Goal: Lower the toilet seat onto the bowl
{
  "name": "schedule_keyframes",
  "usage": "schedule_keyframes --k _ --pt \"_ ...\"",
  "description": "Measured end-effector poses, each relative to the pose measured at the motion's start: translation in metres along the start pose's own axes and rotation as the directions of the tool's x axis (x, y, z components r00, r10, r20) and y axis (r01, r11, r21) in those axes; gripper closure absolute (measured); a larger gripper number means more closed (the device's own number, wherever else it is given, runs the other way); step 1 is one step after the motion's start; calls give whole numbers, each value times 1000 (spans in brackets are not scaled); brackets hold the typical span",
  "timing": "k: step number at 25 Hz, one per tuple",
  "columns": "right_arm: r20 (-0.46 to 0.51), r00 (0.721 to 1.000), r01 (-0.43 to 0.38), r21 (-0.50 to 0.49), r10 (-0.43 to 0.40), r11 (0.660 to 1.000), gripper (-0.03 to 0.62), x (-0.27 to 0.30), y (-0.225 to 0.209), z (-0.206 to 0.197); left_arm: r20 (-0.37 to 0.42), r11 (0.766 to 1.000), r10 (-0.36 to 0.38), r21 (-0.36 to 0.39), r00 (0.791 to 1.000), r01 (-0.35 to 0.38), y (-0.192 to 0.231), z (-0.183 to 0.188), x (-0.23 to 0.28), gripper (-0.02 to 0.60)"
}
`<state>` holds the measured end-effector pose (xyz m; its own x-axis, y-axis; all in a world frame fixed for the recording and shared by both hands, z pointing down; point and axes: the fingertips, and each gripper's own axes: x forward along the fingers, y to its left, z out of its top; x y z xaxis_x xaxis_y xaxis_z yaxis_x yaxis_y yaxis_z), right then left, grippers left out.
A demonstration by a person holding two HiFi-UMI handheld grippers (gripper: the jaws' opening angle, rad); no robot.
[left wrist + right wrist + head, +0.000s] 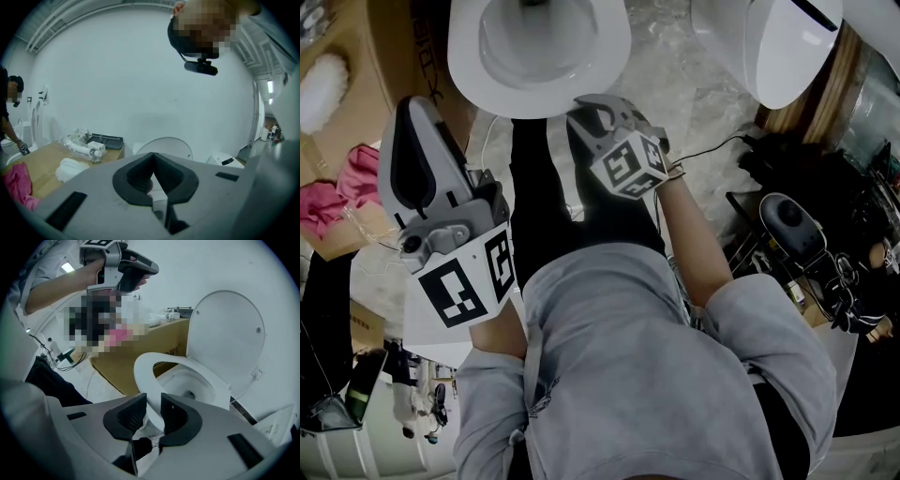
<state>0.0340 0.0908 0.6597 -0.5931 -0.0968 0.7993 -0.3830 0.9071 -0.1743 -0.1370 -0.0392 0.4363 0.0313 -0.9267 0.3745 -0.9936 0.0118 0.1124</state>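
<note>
The right arm (694, 239) reaches forward and down, the right gripper (153, 404) closing its fingers (132, 414) on the toilet seat (140, 373) rim, while the left gripper (153, 157) is held raised, fingers together and empty.

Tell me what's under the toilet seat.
Through the ring of the toilet seat, the white bowl shows with its dark drain. The right gripper, jaws closed on the seat's front edge, covers the bowl's front rim, so contact there cannot be seen.

On my left a pink cloth (352, 187) lies on the cardboard box (159, 341) with a plastic-wrapped package (83, 145), and another toilet (787, 47) stands right.
</note>
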Motion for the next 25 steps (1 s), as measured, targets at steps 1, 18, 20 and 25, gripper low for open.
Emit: schedule_keyframes --k 1,18,20,25 --pt "-3 1000 -7 0 7 1000 510 1 0 -3 -4 1000 1 0 1000 -1 -1 -2 1 581" --pt "-54 996 -71 47 73 996 516 29 9 -48 -27 1000 19 1 999 -19 -12 -21 8 581" --pt "-61 996 -64 58 67 996 524 32 6 -53 -28 1000 24 0 999 -24 -13 -22 9 581" --pt "-94 995 -12 88 21 996 594 34 -6 -70 -30 999 31 -5 999 -31 -14 -23 7 581"
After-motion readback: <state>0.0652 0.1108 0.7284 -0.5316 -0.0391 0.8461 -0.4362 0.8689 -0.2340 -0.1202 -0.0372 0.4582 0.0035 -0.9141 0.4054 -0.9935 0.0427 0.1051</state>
